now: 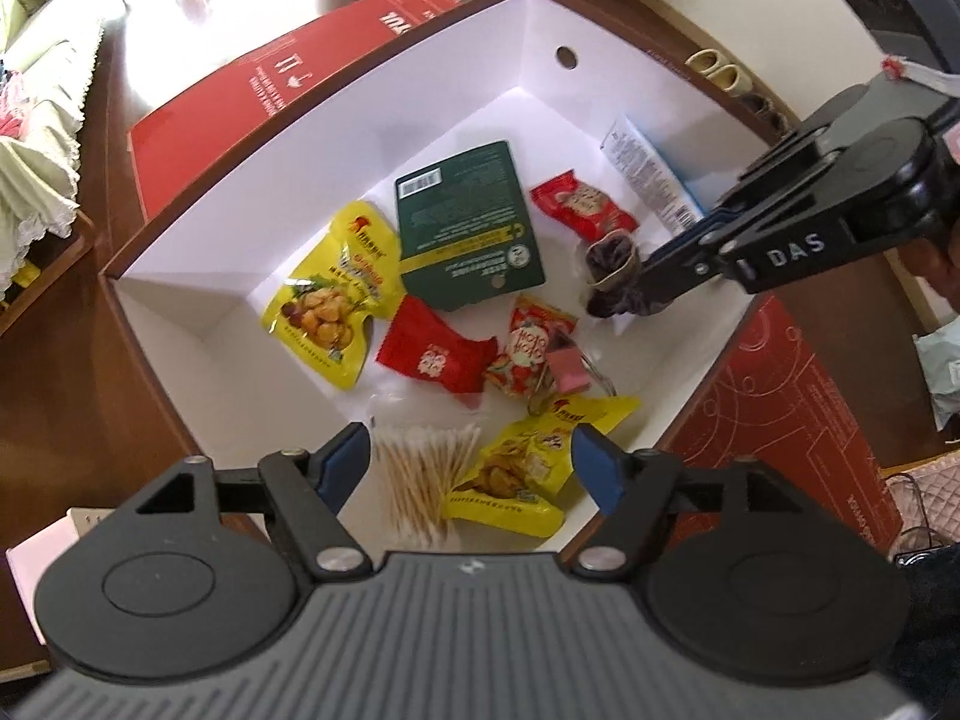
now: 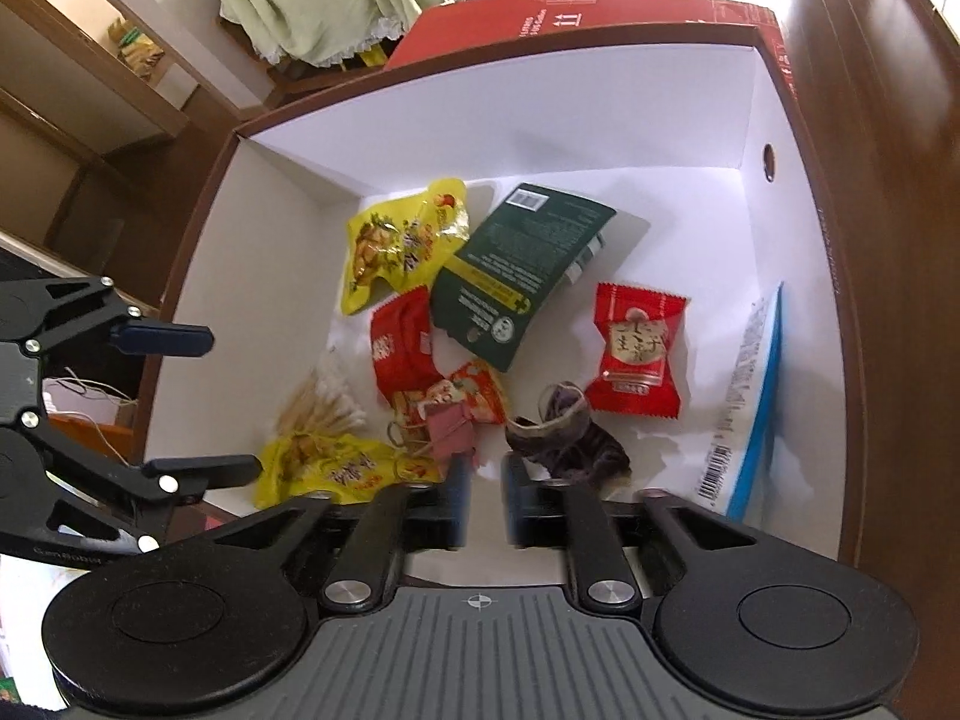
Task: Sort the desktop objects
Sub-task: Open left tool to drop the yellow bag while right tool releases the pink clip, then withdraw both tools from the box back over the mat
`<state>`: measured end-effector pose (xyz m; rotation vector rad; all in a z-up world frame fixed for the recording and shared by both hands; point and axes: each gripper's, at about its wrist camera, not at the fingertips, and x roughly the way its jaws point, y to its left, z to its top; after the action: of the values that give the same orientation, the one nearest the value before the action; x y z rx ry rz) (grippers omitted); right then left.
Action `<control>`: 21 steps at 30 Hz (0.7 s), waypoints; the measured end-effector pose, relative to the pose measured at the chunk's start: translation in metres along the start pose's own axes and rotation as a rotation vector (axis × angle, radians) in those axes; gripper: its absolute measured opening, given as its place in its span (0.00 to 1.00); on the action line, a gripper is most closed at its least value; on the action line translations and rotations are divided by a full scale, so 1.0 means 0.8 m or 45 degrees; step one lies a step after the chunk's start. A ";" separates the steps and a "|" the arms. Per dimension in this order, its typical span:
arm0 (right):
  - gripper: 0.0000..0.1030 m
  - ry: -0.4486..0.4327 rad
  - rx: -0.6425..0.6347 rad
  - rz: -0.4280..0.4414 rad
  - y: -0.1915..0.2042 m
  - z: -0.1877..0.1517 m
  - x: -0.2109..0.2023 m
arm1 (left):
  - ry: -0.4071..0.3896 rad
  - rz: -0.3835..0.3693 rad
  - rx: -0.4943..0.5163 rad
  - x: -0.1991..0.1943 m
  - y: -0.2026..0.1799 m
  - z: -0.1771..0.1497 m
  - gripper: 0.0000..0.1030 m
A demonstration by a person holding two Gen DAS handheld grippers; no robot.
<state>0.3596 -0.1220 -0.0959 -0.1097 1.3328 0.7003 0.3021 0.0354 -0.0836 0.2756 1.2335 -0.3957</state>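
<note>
Box: a white-lined cardboard box (image 1: 558, 114) with red outer flaps was seen from above in both wrist views, its floor strewn with sorted items.
Left gripper: the left gripper (image 1: 468, 462) was held above the near edge of the box, its blue-padded fingers (image 1: 342, 462) spread wide with nothing between them.
Right gripper: the right gripper (image 2: 480, 480) was lowered inside the box with its jaws narrowed to a slim gap; whether anything was pinched could not be told (from the left wrist view its tips met the dark pouch).
Dark fabric pouch: the dark fabric pouch (image 2: 570, 438) lay on the box floor, just beside the right gripper's tips.
Pink binder clip: the pink binder clip (image 2: 450, 432) rested by a red-and-orange snack packet (image 2: 474, 396), near the middle.
Cotton swabs: a bundle of cotton swabs (image 1: 420, 474) lay at the near side, touching a yellow snack bag (image 1: 528, 468).
Far items: a green card package (image 1: 468, 222), a second yellow snack bag (image 1: 336, 294) and a white-and-blue tube (image 1: 651, 174) were noted.
</note>
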 end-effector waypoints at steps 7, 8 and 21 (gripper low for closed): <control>0.74 -0.011 -0.031 -0.058 0.003 -0.005 -0.004 | 0.002 0.017 -0.008 0.001 -0.001 -0.002 0.73; 0.74 -0.007 -0.032 -0.063 0.003 -0.006 -0.004 | 0.004 0.019 -0.008 0.001 -0.002 -0.002 0.74; 0.86 -0.008 -0.070 -0.166 0.019 -0.016 -0.011 | 0.025 0.089 -0.059 -0.004 -0.009 -0.003 0.78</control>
<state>0.3404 -0.1188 -0.0866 -0.2366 1.2886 0.6261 0.2963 0.0303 -0.0811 0.2833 1.2472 -0.3042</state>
